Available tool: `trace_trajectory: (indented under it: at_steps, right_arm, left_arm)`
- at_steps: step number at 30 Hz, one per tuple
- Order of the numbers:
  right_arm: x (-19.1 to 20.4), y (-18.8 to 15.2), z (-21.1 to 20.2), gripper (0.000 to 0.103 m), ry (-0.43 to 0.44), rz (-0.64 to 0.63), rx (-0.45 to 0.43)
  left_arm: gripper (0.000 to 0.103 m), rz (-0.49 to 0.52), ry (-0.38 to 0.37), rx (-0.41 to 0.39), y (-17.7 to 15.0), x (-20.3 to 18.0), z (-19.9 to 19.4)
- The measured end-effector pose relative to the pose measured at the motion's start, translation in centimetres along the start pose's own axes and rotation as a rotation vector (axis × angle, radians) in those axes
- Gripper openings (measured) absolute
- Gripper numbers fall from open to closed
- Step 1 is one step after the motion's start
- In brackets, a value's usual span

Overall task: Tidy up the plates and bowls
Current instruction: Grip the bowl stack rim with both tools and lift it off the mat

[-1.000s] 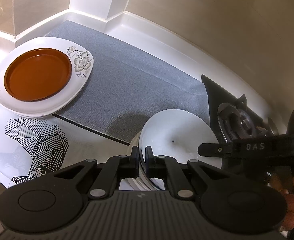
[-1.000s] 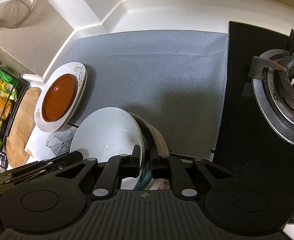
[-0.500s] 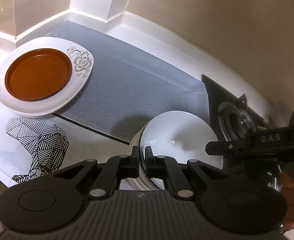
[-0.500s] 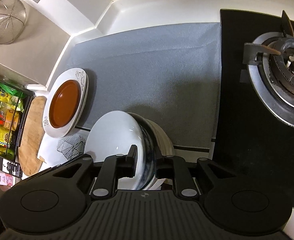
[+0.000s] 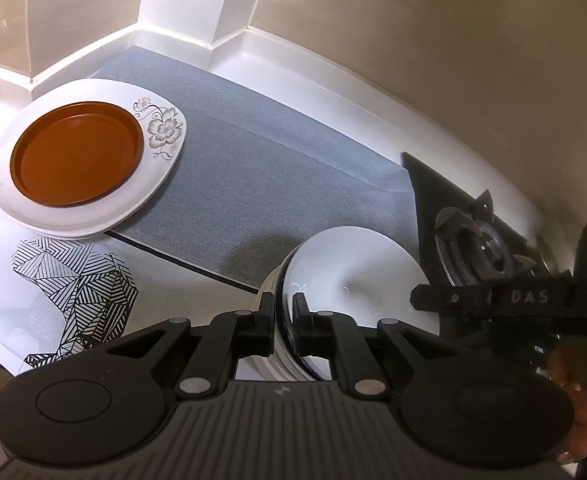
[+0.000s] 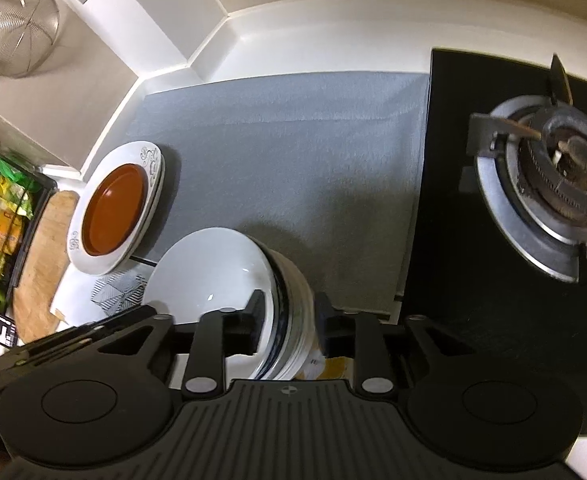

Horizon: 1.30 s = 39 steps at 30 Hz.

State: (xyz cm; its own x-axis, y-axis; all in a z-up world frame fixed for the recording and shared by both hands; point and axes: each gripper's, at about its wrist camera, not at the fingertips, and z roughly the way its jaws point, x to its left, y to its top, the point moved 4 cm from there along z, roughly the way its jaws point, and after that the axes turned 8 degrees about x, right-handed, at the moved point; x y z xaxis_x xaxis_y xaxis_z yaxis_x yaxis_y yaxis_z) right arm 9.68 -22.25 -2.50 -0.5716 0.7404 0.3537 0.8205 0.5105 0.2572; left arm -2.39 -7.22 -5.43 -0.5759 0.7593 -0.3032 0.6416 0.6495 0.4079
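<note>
Both grippers bracket the same stack of bowls at the near edge of the counter. Seen from the left wrist, the left gripper [image 5: 282, 320] has its jaws close together around the near rim of the stack; they have just been opening slightly, and whether the pads press on the rim cannot be told. The right gripper [image 6: 289, 316] has just been opening too: its jaws stand clearly apart, the left finger [image 6: 253, 320] inside the top bowl and the right finger outside the stack, with a visible gap on that side, so nothing is clamped. In the left view the right gripper appears as a dark bar at the right edge, with a hand [image 5: 581, 408] below it.

The white bowl [image 6: 209, 268] sits on top, nested in a blue-rimmed one and further pale bowls [image 5: 271, 296] beneath. The stack stands just in front of a grey mat [image 6: 293, 152].

Farther left, a brown plate [image 5: 77, 152] lies in a white flowered plate [image 5: 165, 132], which overlaps the mat's left corner. A sheet with a black line pattern [image 5: 73, 288] lies in front of these plates. To the right is a black hob with a gas burner [image 6: 553, 184]. A wire strainer [image 6: 17, 28] hangs on the far wall.
</note>
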Motion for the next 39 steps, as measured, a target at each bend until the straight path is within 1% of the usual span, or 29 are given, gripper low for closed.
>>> trace_trajectory:
  at_steps: [2,3,7,11,17,19,20,23,25,28,30,34,39]
  right_arm:
    - [0.2,-0.1,0.4,0.037,-0.015,-0.027,-0.003]
    - [0.3,-0.1,0.7,0.039,-0.023,-0.041,-0.004]
    - [0.4,-0.1,1.7,0.04,-0.04,-0.072,-0.002]
    - [0.3,0.0,2.8,0.041,-0.052,-0.076,0.024]
    - [0.4,0.0,3.8,0.042,-0.049,-0.084,0.044]
    - [0.4,-0.1,4.1,0.044,-0.05,-0.085,0.055]
    - [0.3,-0.1,4.3,0.046,-0.052,-0.087,0.062]
    - [0.3,-0.3,4.8,0.047,-0.055,-0.09,0.079]
    - [0.3,-0.4,5.0,0.048,-0.053,-0.091,0.087]
    - [0.3,-0.4,5.3,0.051,-0.045,-0.091,0.096]
    - [0.3,-0.4,5.4,0.053,-0.037,-0.084,0.101]
    - [0.5,-0.3,5.6,0.053,-0.033,-0.088,0.109]
    - [0.7,-0.2,5.9,0.053,-0.022,-0.092,0.118]
  left_arm:
    - [0.019,-0.007,0.011,0.0,0.1,0.2,0.1]
    - [0.025,-0.009,0.018,-0.002,0.2,0.3,0.1]
    - [0.037,-0.014,0.034,0.008,0.4,0.7,0.4]
    - [0.038,-0.011,0.036,0.012,0.5,0.9,0.5]
    - [0.039,-0.011,0.039,0.016,0.5,0.8,0.6]
    - [0.042,-0.012,0.043,0.02,0.5,0.8,0.7]
    - [0.043,-0.013,0.043,0.023,0.5,0.8,0.8]
    - [0.047,-0.015,0.039,0.033,0.4,0.8,1.1]
    - [0.052,-0.017,0.035,0.044,0.3,0.7,1.3]
    - [0.058,-0.019,0.03,0.054,0.3,0.6,1.6]
    - [0.059,-0.023,0.028,0.057,0.2,0.5,1.8]
    - [0.062,-0.034,0.026,0.061,0.2,0.5,2.0]
    - [0.063,-0.041,0.023,0.069,0.3,0.7,2.1]
